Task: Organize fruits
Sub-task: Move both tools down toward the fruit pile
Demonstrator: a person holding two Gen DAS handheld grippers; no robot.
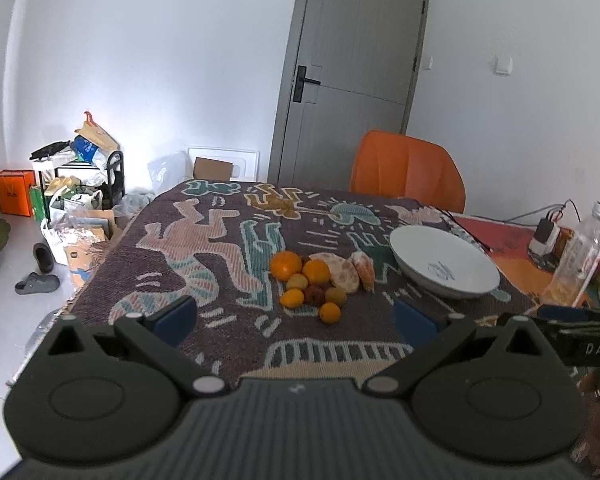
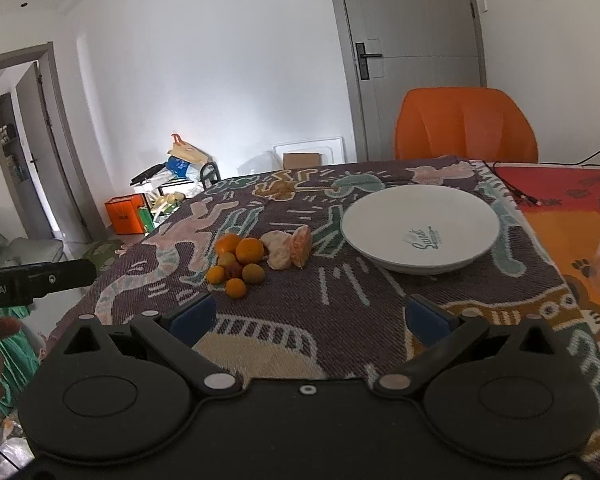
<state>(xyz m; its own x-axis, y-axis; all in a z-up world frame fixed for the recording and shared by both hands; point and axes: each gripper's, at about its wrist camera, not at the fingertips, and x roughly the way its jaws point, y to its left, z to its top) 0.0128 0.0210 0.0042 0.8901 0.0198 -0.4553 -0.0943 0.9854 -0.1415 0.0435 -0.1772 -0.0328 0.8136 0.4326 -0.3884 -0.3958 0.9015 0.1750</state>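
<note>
Both grippers' jaws gape empty; fruit pile [image 1: 314, 282] ahead, beside plate [image 2: 420, 200].

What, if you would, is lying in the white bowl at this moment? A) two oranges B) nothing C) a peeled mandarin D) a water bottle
B: the white bowl shows only its printed logo, while the pile of fruit sits on the tablecloth beside it.

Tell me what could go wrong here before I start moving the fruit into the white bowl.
The fruit pile is tightly clustered, so picking up one round piece may nudge its neighbours into rolling across the patterned cloth. The peeled citrus looks soft; the tongs could crush it. The clear plastic bottle stands just past the white bowl, near the right tongs, and might get knocked.
</note>
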